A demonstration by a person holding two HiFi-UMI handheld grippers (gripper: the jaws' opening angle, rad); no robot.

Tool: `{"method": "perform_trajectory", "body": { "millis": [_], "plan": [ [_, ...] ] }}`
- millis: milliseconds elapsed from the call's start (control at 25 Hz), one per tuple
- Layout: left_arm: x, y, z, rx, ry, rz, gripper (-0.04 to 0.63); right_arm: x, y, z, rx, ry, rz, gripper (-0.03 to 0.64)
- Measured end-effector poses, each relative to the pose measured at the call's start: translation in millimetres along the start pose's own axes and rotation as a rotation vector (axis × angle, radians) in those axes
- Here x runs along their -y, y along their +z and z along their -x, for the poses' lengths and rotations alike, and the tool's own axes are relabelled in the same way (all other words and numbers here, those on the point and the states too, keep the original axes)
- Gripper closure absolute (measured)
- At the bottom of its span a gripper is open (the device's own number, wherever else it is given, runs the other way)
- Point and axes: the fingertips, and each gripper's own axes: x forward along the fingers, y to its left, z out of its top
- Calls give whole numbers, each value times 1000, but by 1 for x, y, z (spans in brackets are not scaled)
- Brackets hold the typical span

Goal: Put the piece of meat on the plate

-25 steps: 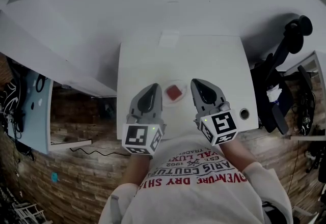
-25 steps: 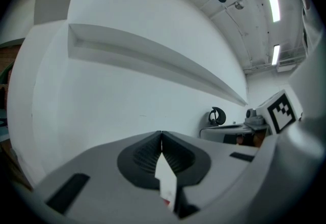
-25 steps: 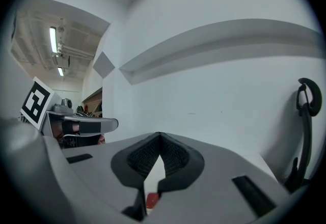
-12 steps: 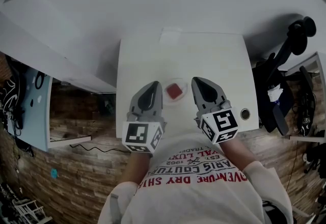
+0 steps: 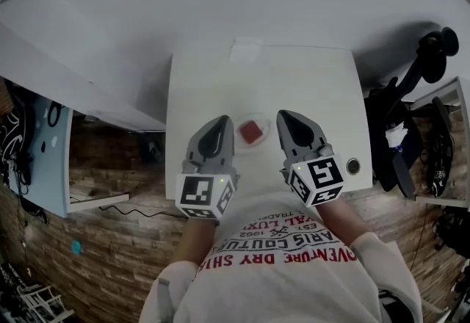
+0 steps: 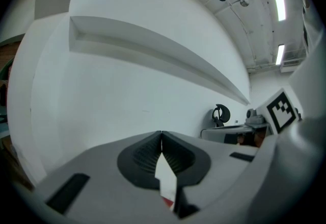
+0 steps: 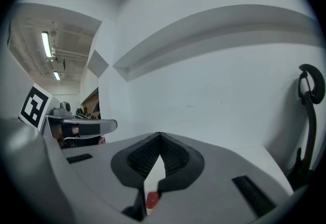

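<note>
A red square piece of meat (image 5: 252, 131) lies on a small pale plate (image 5: 240, 122) near the front of the white table (image 5: 308, 86). My left gripper (image 5: 219, 123) hangs just left of the plate and my right gripper (image 5: 287, 117) just right of it, both apart from it. In the left gripper view the gripper (image 6: 161, 134) has its tips together with nothing held. A sliver of the red meat (image 6: 167, 201) shows low between the jaws. The right gripper (image 7: 160, 136) is likewise shut and holds nothing, with the meat (image 7: 152, 199) seen below it.
A white sheet (image 5: 246, 51) lies at the table's far edge and a round cable hole (image 5: 353, 165) sits at its front right corner. A black office chair (image 5: 411, 86) stands to the right. White walls rise behind the table, above a wooden floor.
</note>
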Motion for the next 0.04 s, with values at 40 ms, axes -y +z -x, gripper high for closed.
{"method": "perform_trajectory", "body": {
  "millis": [40],
  "plan": [
    [-1,0,-1,-1,0,0,588,1,0,-2,-1,0,-2,606]
  ]
}}
